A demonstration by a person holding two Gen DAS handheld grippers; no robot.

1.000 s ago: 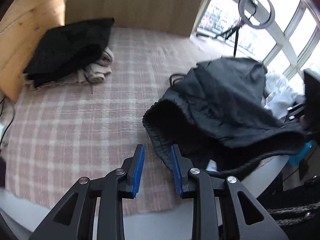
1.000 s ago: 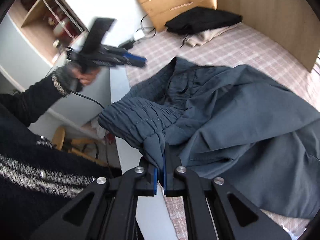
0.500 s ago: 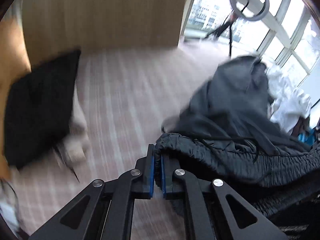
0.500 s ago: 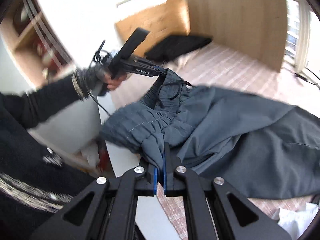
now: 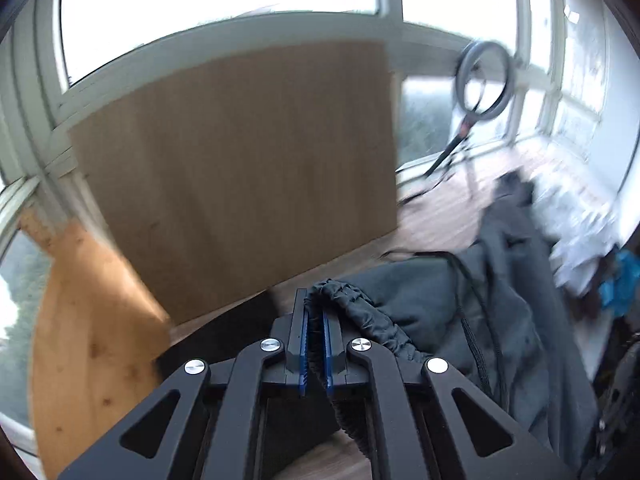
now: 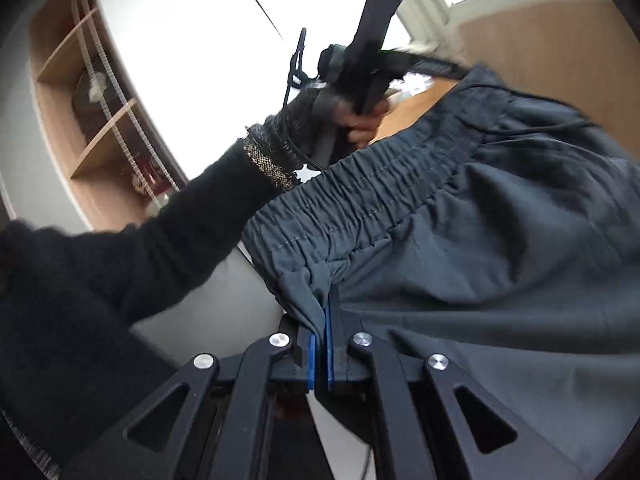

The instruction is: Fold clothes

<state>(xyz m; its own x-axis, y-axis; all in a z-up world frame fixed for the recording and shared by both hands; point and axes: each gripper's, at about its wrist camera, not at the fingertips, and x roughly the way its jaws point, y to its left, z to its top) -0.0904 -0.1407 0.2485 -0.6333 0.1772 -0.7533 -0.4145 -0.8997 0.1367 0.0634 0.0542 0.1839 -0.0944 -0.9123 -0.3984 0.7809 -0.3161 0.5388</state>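
Grey-blue fabric fills both views: a pair of trousers (image 6: 500, 240) with a gathered elastic waistband (image 6: 360, 204) hangs stretched between the two tools. The right gripper (image 6: 320, 344) is clamped tight on a fold of cloth just below the band, with the legs draping off to the right of its jaws. The left gripper (image 5: 316, 340), carried by the person's left hand (image 6: 360, 120), has its jaws nearly together on the waistband's dark rolled edge (image 5: 360, 316), which curls over the right-hand finger, and the drawstring (image 5: 476, 320) dangles beside it. Risk, as I judge it: each bite is shallow and near the hem, so a sharp shake to spread the garment could pull the band from the left jaws, or the loose cord could snag. Ahead of the left jaws stands a wooden panel (image 5: 240, 168) with windows behind; off to their right a ring light on a stand (image 5: 484, 76) sits near the hanging cloth, so a swing that way could catch it. Room looks freer straight ahead and upward.
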